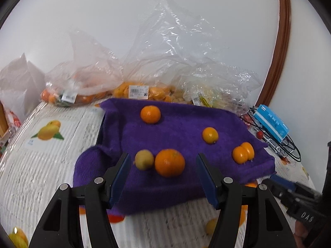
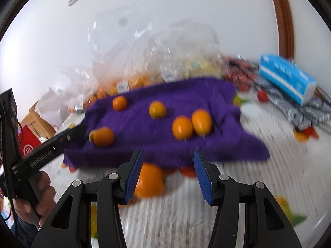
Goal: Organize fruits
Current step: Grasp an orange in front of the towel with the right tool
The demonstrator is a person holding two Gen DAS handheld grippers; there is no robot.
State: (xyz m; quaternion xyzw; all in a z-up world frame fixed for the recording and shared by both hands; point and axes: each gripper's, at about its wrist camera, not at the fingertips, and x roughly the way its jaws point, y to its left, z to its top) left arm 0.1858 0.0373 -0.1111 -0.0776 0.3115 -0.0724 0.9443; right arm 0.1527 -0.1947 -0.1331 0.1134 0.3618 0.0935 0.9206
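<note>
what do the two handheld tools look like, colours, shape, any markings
Both match: the left tool and the right tool each have two black plastic arms with triangular cut-outs, silver round pivot pins and flat blue ribbed pads on the fingers. Seen from the right wrist view, the left tool's black body carries white lettering too blurred to read. No sleeve is clearly visible.
</note>
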